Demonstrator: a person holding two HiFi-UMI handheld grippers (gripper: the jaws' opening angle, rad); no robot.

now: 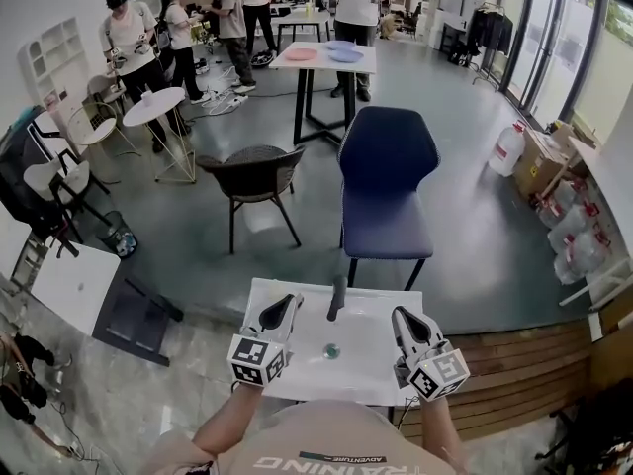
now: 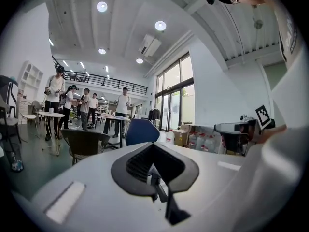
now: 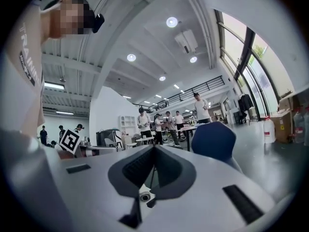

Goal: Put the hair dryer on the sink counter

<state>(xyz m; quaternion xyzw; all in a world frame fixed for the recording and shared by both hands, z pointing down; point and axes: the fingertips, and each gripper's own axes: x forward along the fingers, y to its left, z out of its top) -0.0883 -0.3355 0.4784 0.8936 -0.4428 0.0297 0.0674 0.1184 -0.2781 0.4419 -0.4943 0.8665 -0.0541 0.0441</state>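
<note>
— How do we hold our two tools?

— Our left gripper (image 1: 282, 312) has its jaws pressed together on nothing, and so does our right gripper (image 1: 404, 317). Both hover side by side, well apart, over the white rectangular sink counter (image 1: 376, 310).

— What lies under us?

— A small round drain (image 1: 330, 350) sits in the basin between our grippers. A slim dark upright thing (image 1: 336, 298) stands at the far rim. We cannot tell whether it is a tap.

— And the hair dryer?

— We cannot pick it out in any view.

— Beyond the counter?

— A blue padded chair (image 1: 386, 181) stands just behind it, with a dark woven chair (image 1: 259, 171) to its left.
</note>
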